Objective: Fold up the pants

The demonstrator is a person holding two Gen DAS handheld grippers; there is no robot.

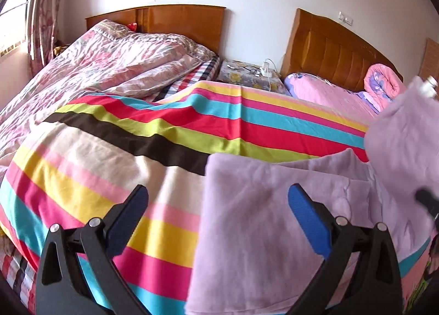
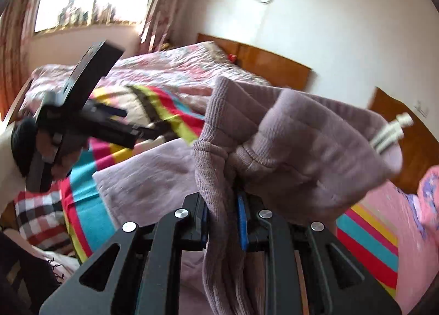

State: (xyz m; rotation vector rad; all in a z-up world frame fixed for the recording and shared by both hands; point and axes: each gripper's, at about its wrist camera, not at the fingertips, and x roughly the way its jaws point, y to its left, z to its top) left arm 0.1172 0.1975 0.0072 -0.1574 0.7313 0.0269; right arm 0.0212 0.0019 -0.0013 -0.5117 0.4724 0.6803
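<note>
Right hand-held gripper (image 2: 223,221) clamps tight on the lilac pants (image 2: 288,139), waistband bunched mid-frame, lifted off the striped bedspread (image 1: 164,123). Left hand-held gripper (image 1: 216,205) gapes wide, nothing gripped, over the pants spread lower right.

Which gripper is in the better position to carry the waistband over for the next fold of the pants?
Right. The right gripper is already shut on the pants at the lifted waistband. The left gripper is open and holds nothing, above the part lying flat on the striped sheet.
</note>
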